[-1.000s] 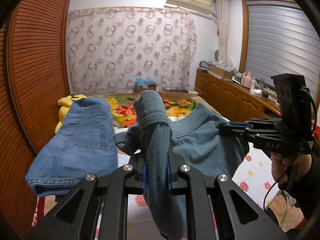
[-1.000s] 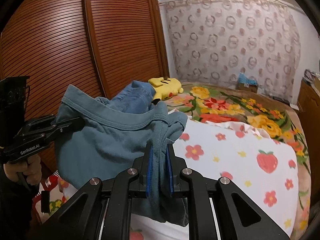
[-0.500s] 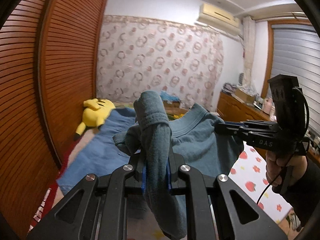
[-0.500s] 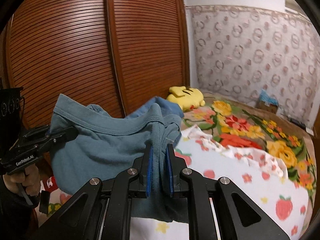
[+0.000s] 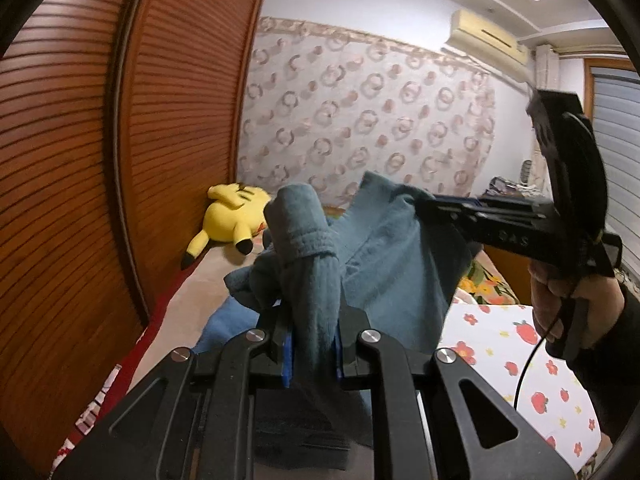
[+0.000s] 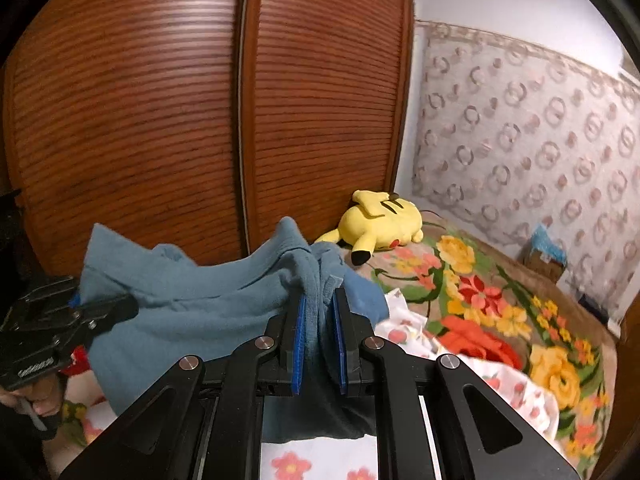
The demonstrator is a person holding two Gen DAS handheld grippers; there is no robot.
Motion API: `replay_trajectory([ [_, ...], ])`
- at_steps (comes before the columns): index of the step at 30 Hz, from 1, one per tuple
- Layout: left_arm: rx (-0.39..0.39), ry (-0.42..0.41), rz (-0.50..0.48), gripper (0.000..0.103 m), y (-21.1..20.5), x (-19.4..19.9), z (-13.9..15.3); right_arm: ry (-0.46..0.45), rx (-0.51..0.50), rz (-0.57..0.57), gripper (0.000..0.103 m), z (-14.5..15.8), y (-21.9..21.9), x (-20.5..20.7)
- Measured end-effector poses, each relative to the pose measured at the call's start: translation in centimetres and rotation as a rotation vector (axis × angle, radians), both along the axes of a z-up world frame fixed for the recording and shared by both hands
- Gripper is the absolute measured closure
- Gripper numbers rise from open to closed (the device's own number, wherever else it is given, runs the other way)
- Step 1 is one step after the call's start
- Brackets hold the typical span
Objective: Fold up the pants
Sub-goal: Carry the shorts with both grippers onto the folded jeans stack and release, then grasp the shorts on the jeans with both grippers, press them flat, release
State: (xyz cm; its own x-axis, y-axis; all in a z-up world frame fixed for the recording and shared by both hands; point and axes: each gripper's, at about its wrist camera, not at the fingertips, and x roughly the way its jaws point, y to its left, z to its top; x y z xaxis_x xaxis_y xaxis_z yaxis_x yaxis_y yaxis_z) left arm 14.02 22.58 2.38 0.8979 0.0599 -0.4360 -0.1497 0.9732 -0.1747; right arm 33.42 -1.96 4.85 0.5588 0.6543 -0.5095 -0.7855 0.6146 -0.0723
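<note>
Much of the teal pants (image 5: 384, 264) is hidden: in the left wrist view the cloth drapes down over the left gripper (image 5: 312, 350) and covers the blue pads, so only their edges show, and the lower hem drops out of sight behind the gripper's black frame. The fingers there are pressed together on a rolled band of the fabric. In the right wrist view the right gripper (image 6: 319, 344) likewise pinches a bunched fold between its blue pads — the cloth below it is dark and hard to read. Between the two grippers the pants hang in the air as a slack sheet, above the bed (image 6: 516, 320). Past the left fingers, a blue denim garment (image 5: 224, 324) is mostly covered by the pants; only a strip shows. The person's right hand (image 5: 560, 300) is partly cut off by the lens edge, and the left hand (image 6: 36, 396) is barely visible in the lower corner.

Compared with a second ago, both views have swung toward the louvred wooden wardrobe doors (image 6: 200, 112): the cabinet and window have left the left view, the yellow plush toy (image 5: 232, 220) now lies just beyond the fingers, and the denim, once plainly spread out, is nearly hidden. Both grips are unchanged.
</note>
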Motion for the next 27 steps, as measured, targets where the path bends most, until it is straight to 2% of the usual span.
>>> replay_trajectory([
  [6, -0.040, 0.025, 0.047, 0.088, 1.9, 1.0, -1.3, -0.025, -0.077, 0.043, 0.090, -0.8, 4.7, 2.8],
  [11, -0.038, 0.050, 0.086, 0.084, 2.7, 1.4, -1.9, -0.017, -0.092, 0.062, 0.090, -1.2, 7.2, 4.6],
  [13, -0.051, 0.073, 0.077, 0.079, 3.1, 1.5, -2.4, 0.025, -0.097, 0.046, 0.090, -1.9, 7.6, 5.3],
  [14, -0.052, 0.085, 0.075, 0.072, 3.2, 1.5, -2.6, 0.053, -0.097, 0.043, 0.089, -2.3, 7.8, 5.8],
  [15, -0.045, 0.092, 0.077, 0.062, 3.1, 1.3, -2.7, 0.069, -0.092, 0.040, 0.084, -2.4, 7.8, 6.2],
  [18, -0.011, 0.075, 0.087, 0.046, 2.6, 0.4, -2.4, 0.072, -0.049, -0.007, 0.069, -2.2, 7.1, 6.8],
  [22, 0.016, 0.053, 0.088, 0.042, 1.9, -0.5, -2.0, 0.097, 0.015, -0.019, 0.069, -1.9, 5.3, 6.7],
  [27, 0.038, 0.076, 0.048, 0.042, 0.7, 0.1, -2.3, 0.142, 0.005, -0.020, 0.069, -3.9, 4.3, 6.4],
])
